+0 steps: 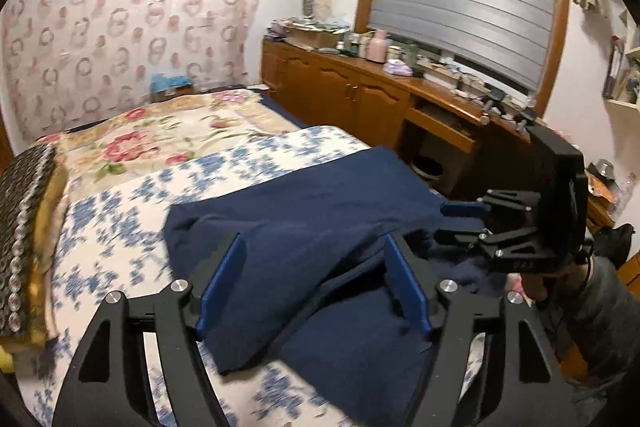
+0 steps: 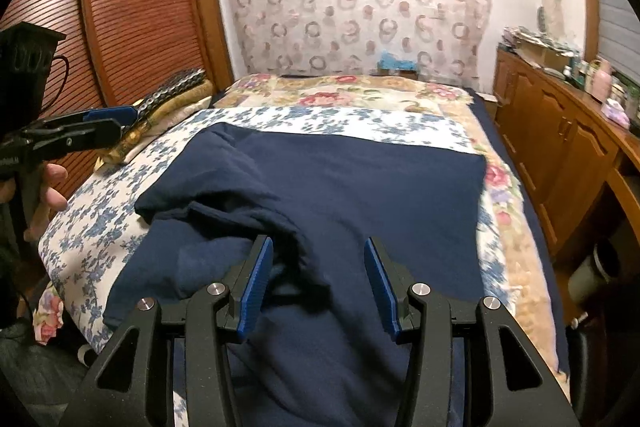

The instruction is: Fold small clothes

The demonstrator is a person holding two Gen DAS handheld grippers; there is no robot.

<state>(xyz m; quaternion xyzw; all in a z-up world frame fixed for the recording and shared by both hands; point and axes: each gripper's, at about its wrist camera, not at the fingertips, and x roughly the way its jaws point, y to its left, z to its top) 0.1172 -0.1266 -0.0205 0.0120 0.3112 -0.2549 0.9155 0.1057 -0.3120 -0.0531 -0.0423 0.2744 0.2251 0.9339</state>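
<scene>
A navy blue garment (image 2: pixel 344 187) lies spread on the bed, with a rumpled folded-over part at its near left. It also shows in the left wrist view (image 1: pixel 304 227). My right gripper (image 2: pixel 318 279) is open, low over the garment's near part, with nothing between its blue pads. My left gripper (image 1: pixel 316 279) is open above the garment's folded flap and holds nothing. The left gripper shows at the left edge of the right wrist view (image 2: pixel 120 121), above the bed's left side. The right gripper shows in the left wrist view (image 1: pixel 448 223) at the garment's right edge.
The bed has a blue-flowered white sheet (image 2: pixel 332 119) over a rose-patterned blanket (image 2: pixel 360 95). A folded patterned stack (image 2: pixel 172 95) lies at the bed's left. A wooden cabinet (image 2: pixel 560 139) with clutter runs along the right. A slatted wooden wardrobe (image 2: pixel 132 7) stands left.
</scene>
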